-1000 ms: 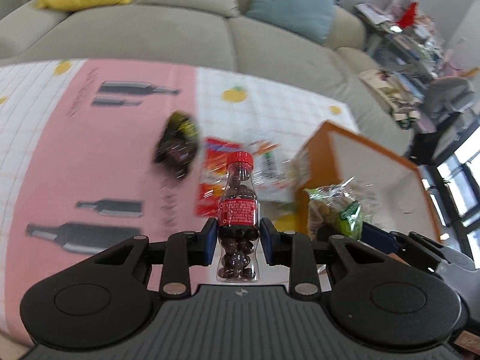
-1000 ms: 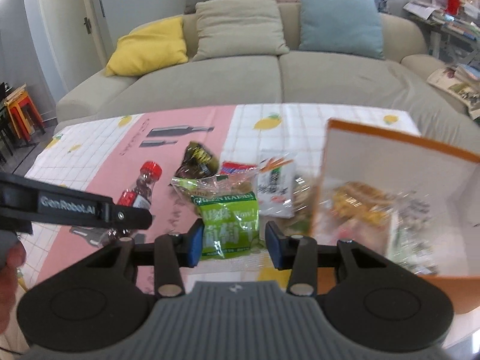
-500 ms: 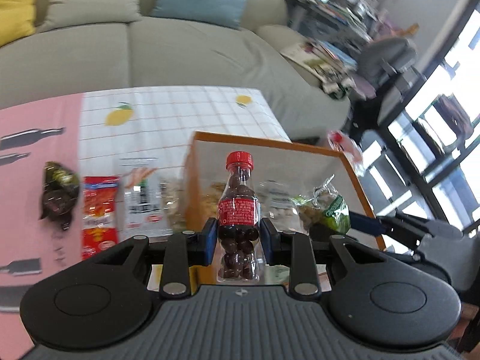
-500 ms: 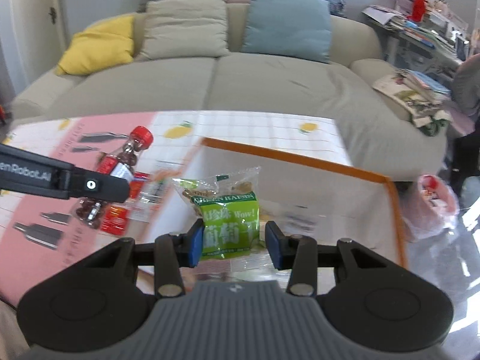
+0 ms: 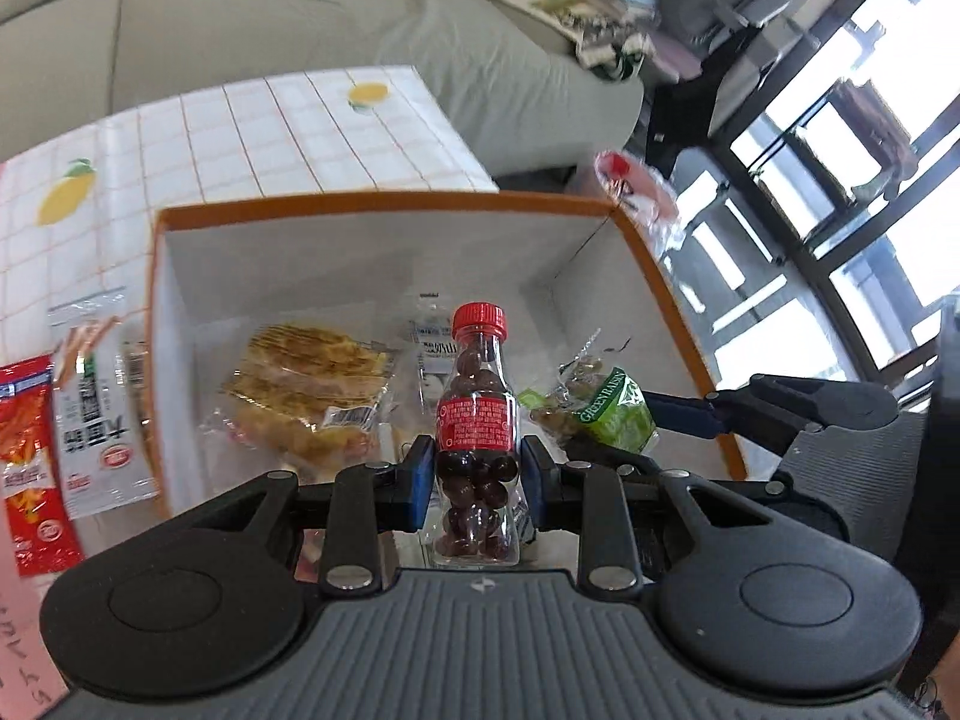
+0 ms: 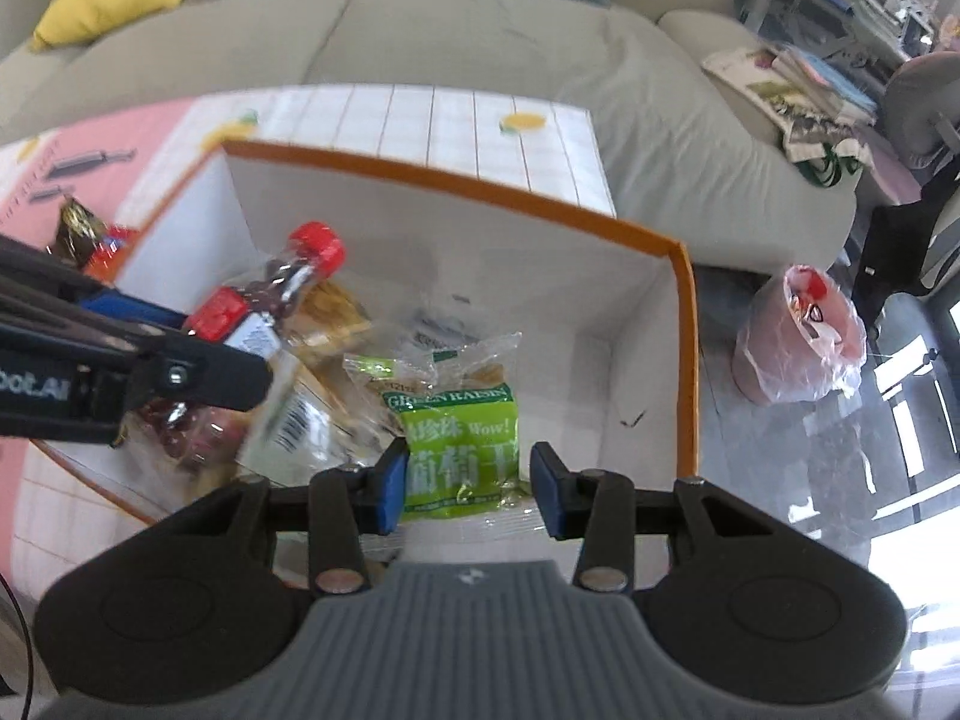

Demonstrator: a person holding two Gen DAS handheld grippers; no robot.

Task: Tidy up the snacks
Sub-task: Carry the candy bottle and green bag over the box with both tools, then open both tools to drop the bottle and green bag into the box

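Note:
My left gripper (image 5: 477, 477) is shut on a small clear bottle of chocolate balls (image 5: 477, 426) with a red cap and holds it upright over the orange-rimmed white box (image 5: 384, 201). My right gripper (image 6: 468, 486) is shut on a green raisin bag (image 6: 459, 444) and holds it over the same box (image 6: 480, 186). The raisin bag (image 5: 606, 411) and the right gripper's fingers (image 5: 690, 414) show at the right of the left wrist view. The bottle (image 6: 270, 306) and left gripper show at the left of the right wrist view. A yellow pastry pack (image 5: 312, 390) and a clear packet lie in the box.
Outside the box's left wall lie a white snack packet (image 5: 90, 396) and a red one (image 5: 30, 462) on the checked tablecloth (image 5: 288, 126). A dark wrapped snack (image 6: 75, 222) lies further left. A sofa (image 6: 480, 30) stands behind the table; a pink-bagged bin (image 6: 804, 336) is on the floor at right.
Both grippers have moved right from above the table to above the box, carrying the bottle and the raisin bag, and have tilted down towards its inside.

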